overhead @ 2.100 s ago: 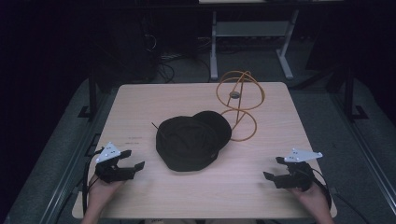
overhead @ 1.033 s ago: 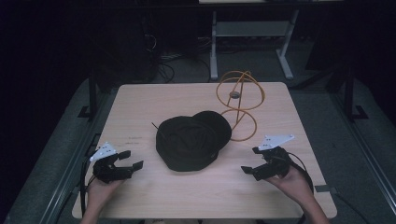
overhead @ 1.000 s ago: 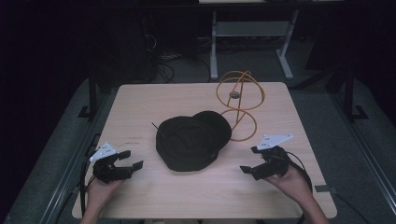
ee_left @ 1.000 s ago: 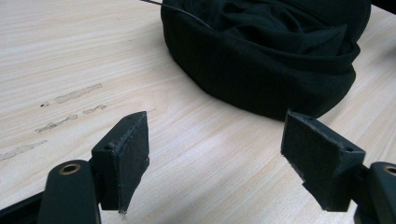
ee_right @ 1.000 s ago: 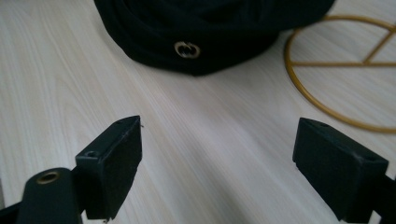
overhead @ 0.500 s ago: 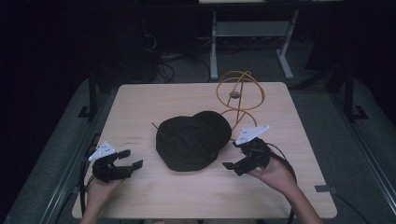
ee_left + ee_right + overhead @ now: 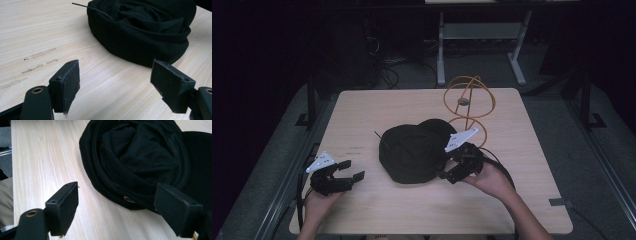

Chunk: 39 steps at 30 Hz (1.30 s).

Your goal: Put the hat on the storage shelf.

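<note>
High view: I see a light wooden table [image 7: 362, 107] with a black cap [image 7: 412, 152] lying near its middle, crown down so the hollow inside faces up. Its brim [image 7: 439, 127] points toward the far side. Just behind and to the right of the cap stands an orange wire stand [image 7: 468, 107] made of rings, with a small grey piece at its centre. The right gripper [image 7: 451, 172] is at the cap's near right edge, jaws spread and aimed at the fabric; I cannot tell from here whether a jaw touches it. The left gripper [image 7: 348, 170] sits low near the table's near left corner, well apart from the cap, jaws apart.

Left gripper view: I note both jaws wide, nothing between them, bare wood below. The cap [image 7: 145, 30] lies ahead, apart from the jaws. A thin dark thread [image 7: 87, 7] sticks out from its far left rim.

Right gripper view: Jaws wide and empty. The cap [image 7: 140, 160] is close ahead, its rolled rim reaching between the jaw tips. A small brass eyelet [image 7: 127, 199] shows on the near rim. The brim [image 7: 200, 167] lies to the right.
</note>
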### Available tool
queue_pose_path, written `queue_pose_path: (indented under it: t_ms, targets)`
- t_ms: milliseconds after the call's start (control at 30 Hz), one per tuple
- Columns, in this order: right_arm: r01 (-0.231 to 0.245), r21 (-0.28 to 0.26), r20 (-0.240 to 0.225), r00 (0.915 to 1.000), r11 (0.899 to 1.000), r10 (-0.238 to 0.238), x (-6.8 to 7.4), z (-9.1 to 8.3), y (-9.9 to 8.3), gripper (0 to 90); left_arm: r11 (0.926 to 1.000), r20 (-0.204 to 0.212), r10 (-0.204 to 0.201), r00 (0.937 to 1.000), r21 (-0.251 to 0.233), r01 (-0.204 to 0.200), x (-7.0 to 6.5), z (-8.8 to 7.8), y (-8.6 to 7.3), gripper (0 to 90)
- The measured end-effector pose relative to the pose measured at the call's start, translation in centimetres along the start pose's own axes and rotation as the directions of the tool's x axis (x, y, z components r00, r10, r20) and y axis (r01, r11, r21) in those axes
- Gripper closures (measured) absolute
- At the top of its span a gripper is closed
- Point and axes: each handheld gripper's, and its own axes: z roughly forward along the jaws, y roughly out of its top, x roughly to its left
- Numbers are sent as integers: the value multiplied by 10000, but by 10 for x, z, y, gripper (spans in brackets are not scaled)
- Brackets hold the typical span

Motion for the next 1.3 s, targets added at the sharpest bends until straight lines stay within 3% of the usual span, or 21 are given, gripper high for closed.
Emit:
queue_pose_path:
  t_ms: [733, 1300]
  targets:
    - [931, 243, -610, 9939, 9954, -915, 8, 42, 27, 483, 10000, 21, -14, 10000, 82, 14, 3, 1, -1, 232]
    - [1140, 1061, -833, 9909, 9878, -1054, 12, 82, 33, 510, 10000, 44, -40, 10000, 69, 40, 5, 1, -1, 232]
